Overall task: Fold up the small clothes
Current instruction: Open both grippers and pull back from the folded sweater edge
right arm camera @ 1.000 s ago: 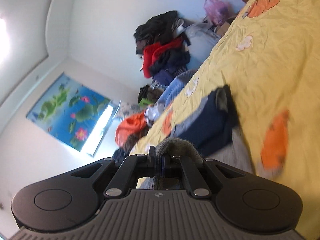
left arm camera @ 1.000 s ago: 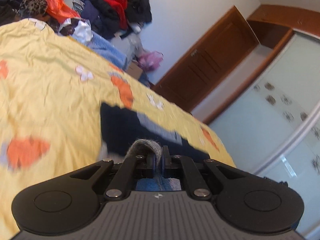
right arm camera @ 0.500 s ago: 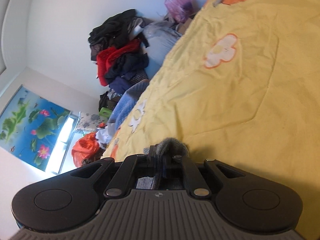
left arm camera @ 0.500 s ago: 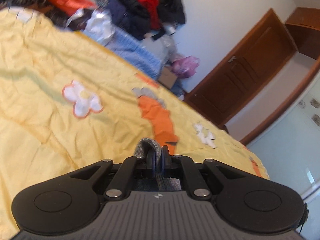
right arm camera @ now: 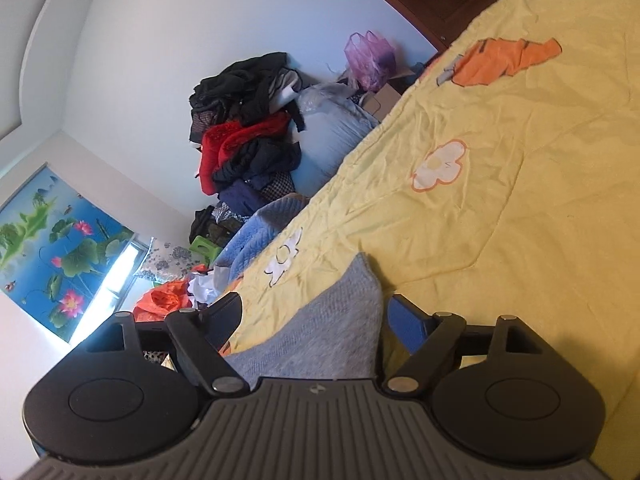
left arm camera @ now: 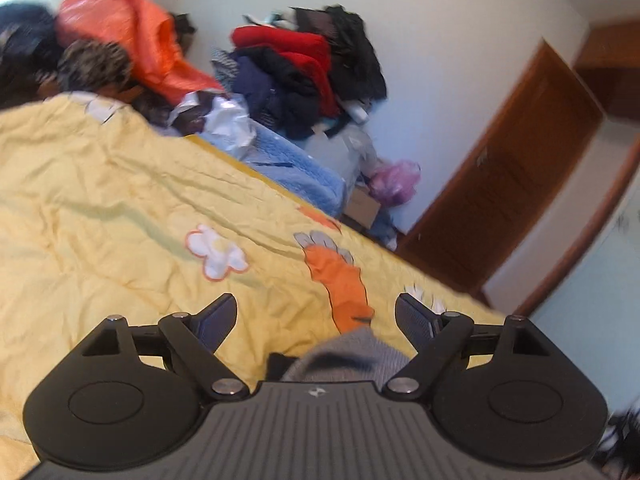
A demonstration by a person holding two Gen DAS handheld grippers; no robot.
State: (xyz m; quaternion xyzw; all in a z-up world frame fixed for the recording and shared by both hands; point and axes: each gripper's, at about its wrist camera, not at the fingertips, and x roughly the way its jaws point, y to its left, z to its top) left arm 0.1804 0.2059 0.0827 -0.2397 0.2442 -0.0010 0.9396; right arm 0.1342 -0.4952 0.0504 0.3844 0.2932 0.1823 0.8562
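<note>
Your left gripper (left arm camera: pixel 315 316) and right gripper (right arm camera: pixel 314 316) are both opening, jaws spread wide. The grey knit garment (right arm camera: pixel 320 328) lies loose between them on the yellow bedspread (right arm camera: pixel 520 208), likely released to set a fold.

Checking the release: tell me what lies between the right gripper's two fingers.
A grey knitted garment lies on the yellow bedsheet between the opening fingers of the right gripper, pads clear, in the right wrist view.

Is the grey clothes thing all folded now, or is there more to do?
Partly, it seems. The grey garment lies on the yellow bedspread, and both grippers, left and right, are opening with nothing pinched, so one fold looks laid down. How neat it is can't be seen. Piles of clothes still sit beyond the bed.
</note>
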